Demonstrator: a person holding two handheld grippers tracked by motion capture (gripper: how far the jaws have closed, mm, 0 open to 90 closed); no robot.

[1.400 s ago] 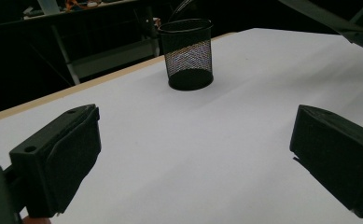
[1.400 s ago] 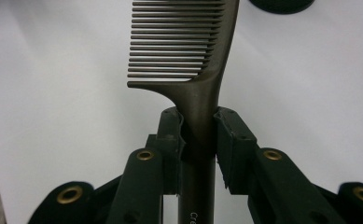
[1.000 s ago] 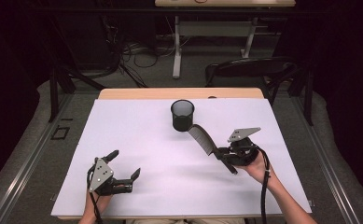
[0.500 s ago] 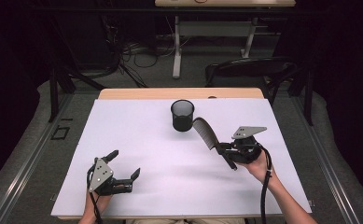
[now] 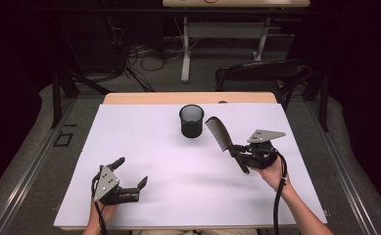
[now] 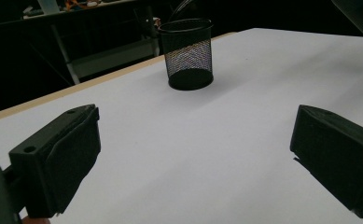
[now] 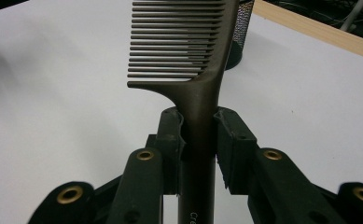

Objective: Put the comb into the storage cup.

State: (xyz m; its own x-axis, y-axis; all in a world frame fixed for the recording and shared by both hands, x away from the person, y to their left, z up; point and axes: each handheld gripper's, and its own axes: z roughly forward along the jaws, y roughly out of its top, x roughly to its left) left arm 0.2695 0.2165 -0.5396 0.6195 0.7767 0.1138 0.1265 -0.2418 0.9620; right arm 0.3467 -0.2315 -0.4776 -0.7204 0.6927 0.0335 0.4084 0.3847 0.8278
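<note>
Comb [image 5: 219, 133] edged closer to mesh cup [image 5: 191, 121], clamped in right hand-held gripper [image 5: 240, 152]; drop-in likely next. Left hand-held gripper [image 5: 131, 172] rests apart, near desk's front-left corner.

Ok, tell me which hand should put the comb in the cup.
Right. The right gripper already clamps the comb by its handle, teeth end raised beside the mesh cup. The left gripper sits open near the table's front edge, farther from the cup.
</note>
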